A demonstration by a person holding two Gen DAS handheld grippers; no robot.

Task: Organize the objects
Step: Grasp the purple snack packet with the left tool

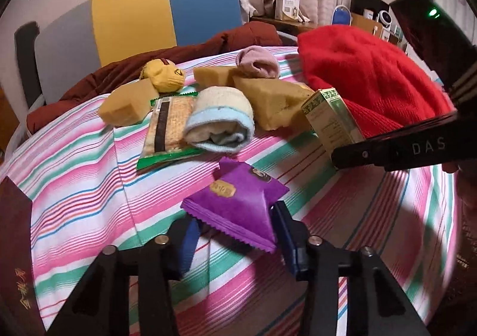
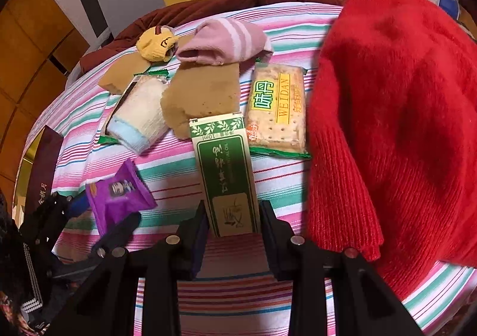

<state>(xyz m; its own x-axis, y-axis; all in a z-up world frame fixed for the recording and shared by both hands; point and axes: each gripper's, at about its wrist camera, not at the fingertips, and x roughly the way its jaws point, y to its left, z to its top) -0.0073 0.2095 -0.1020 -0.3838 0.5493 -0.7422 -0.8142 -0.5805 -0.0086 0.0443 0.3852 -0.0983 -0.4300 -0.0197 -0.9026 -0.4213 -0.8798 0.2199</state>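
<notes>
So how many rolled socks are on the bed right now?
3: yellow sock at the far left, pink striped sock beside it, cream-and-blue sock nearer, lying on a cracker pack. The red sweater may hide more.

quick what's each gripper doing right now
Left gripper: shut on the purple snack packet.
Right gripper: shut on the green box.

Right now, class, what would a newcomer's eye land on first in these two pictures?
The big fuzzy red knitted sweater heaped on the right of the striped pink bedsheet. Next, the crinkly purple snack packet between the left gripper fingers, and the tall green-and-cream cardboard box between the right gripper fingers.
</notes>
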